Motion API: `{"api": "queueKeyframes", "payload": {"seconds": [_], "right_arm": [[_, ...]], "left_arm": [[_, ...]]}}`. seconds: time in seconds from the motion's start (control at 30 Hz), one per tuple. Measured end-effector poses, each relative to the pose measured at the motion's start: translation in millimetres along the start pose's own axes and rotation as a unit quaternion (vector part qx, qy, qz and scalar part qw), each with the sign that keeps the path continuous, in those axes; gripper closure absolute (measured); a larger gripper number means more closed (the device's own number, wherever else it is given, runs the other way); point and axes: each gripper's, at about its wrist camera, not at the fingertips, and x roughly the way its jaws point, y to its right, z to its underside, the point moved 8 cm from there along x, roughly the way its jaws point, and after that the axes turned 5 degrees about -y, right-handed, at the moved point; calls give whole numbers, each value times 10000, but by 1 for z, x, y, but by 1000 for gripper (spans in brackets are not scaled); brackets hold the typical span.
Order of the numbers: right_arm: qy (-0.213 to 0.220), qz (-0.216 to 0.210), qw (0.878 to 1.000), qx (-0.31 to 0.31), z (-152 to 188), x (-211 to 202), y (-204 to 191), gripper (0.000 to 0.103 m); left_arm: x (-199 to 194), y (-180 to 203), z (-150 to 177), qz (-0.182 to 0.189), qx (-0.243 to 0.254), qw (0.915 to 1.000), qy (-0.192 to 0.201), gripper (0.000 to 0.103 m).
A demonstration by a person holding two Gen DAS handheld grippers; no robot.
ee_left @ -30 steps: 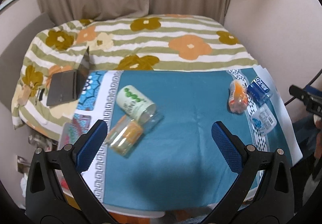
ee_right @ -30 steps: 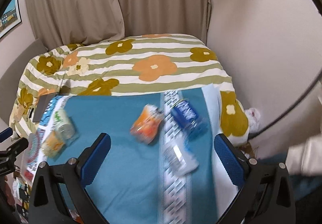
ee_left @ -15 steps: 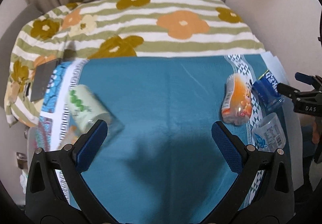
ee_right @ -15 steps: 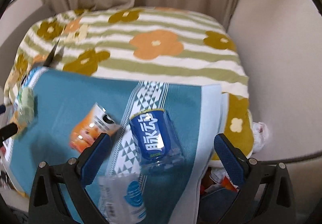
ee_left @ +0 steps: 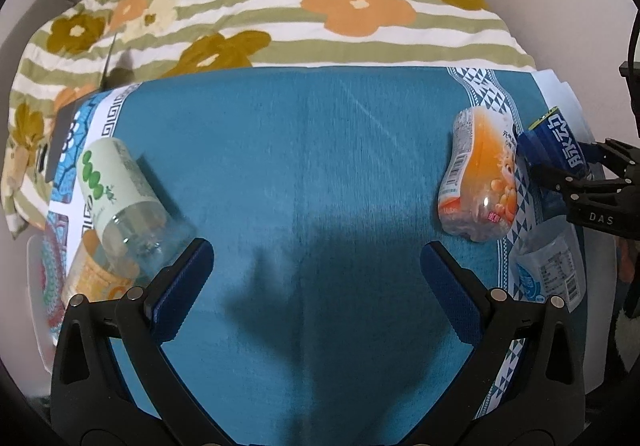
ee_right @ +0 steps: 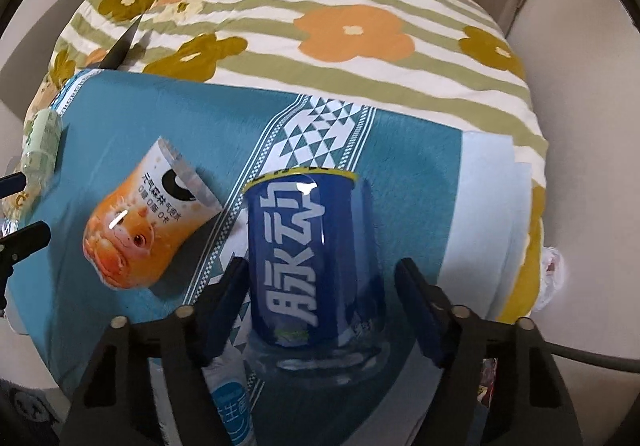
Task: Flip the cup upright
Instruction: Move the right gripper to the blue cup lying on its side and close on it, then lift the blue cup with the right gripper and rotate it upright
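Observation:
Several cut-bottle cups lie on their sides on a teal cloth. The blue cup lies between the fingers of my right gripper, which is open around it, the left finger close to its side; it also shows in the left wrist view. An orange cup lies to its left, also in the left wrist view. My left gripper is open and empty over the cloth's middle. A green cup and a yellow cup lie at its left.
A clear cup with a blue label lies near the cloth's right front edge. A floral striped blanket covers the bed behind. A dark laptop sits at the far left. A wall is close on the right.
My right gripper moved forward and down until the blue cup came between its fingers. My left gripper moved forward and lower over the cloth; the green cup now sits near its left finger.

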Motion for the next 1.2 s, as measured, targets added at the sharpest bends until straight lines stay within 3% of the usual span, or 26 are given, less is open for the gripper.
{"api": "queueKeyframes", "payload": {"seconds": [0.1,0.37,0.73,0.93,1.2], "right_arm": [[-35,-71,9999,-69,1,3,-2,47],[119,-5,9999,-36,-2,-10,1,47],[445,347,9984,-4,-6,-71,-23,47],[579,381,9973,243,5,-98,-65,47],[466,61,9964,702,28,-91,-145,47]], "left_arm": [[0,1,2,-8,2,10000,-20,0],[-8,1,5,17,10,10000,51,0],[-52,-24,19,199,100,9990,395,0],[-72,-62,38,237,186,9980,550,0],[-77,-121,73,296,309,9977,524,0]]}}
